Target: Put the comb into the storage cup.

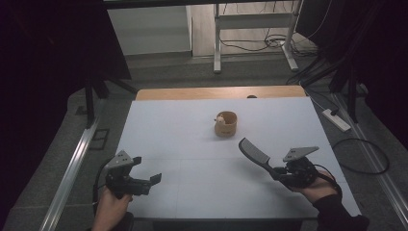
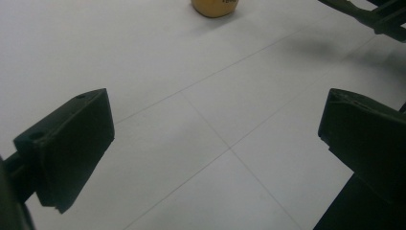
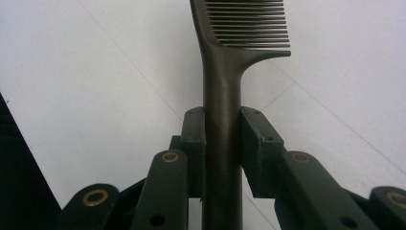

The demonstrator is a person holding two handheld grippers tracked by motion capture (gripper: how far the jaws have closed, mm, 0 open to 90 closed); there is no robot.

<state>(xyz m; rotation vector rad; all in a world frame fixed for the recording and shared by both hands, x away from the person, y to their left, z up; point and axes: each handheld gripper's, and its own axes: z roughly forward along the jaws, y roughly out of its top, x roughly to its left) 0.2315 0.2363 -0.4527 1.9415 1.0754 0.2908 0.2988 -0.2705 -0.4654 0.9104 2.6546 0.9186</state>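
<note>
the right hand-held gripper [image 3: 222, 143] clamps a comb [image 1: 255, 155] by its handle, near the cup [image 1: 226, 123]; the left hand-held gripper [image 2: 215, 143] gapes wide over the desk [image 1: 192, 144], well apart from the cup.

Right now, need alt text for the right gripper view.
The right gripper clamps the handle of a dark comb, whose toothed head points up and away. A white table with thin seam lines lies behind.

The wooden cup [image 1: 226, 123] is the lone obstacle standing on the white table [image 1: 192, 125]. Left of the cup, behind it and in front of it lies bare surface. Right and in front of the cup, the raised comb [image 1: 255, 153] bars the way.
</note>
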